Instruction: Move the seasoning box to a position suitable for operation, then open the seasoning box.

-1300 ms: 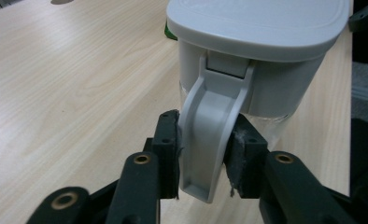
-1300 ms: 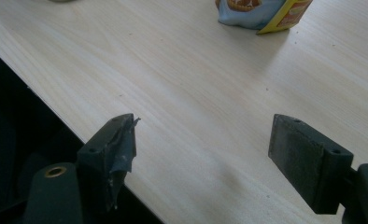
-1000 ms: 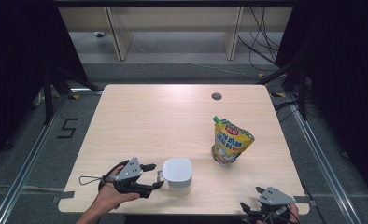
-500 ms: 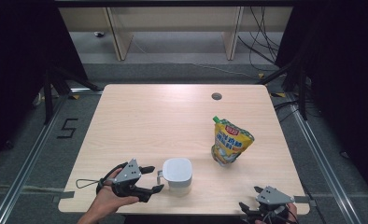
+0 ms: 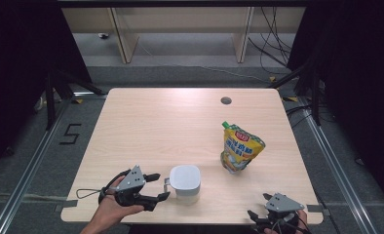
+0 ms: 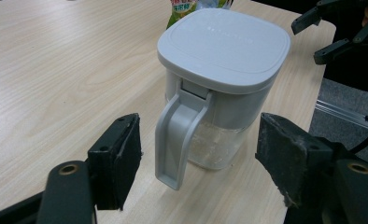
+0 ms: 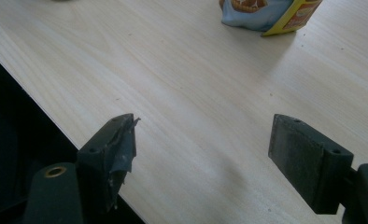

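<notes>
Pale wood-grain table (image 5: 170,122) stands on a dark grey floor, with black curtains to either side and light wooden furniture legs beyond its far edge. Count on the table: one jug, one snack pouch, one round hole (image 5: 225,101) near the far edge.

Item one, the jug (image 5: 185,182): clear body, grey square lid, grey handle, upright near the table's near edge, left of centre. Its handle (image 6: 177,135) points toward my left gripper (image 5: 156,186). Item two, the yellow and green pouch (image 5: 240,148), stands upright to the right of the jug and farther from me, apart from it.

My left hand (image 5: 109,207) comes in from the bottom edge and holds its gripper about level, pointing right at the jug. Its jaws are spread wide, one either side of the handle; neither pad touches it. They have just been opening a little further.

My right gripper (image 5: 263,219) sits at the near right corner of the table, well apart from the pouch, jaws spread with bare table between them.

In the left gripper view I see a low layer of pale grains inside the jug, which I cannot tell from the high view. In the right gripper view I see the pouch's base (image 7: 266,14) and the table's near edge over darkness.
</notes>
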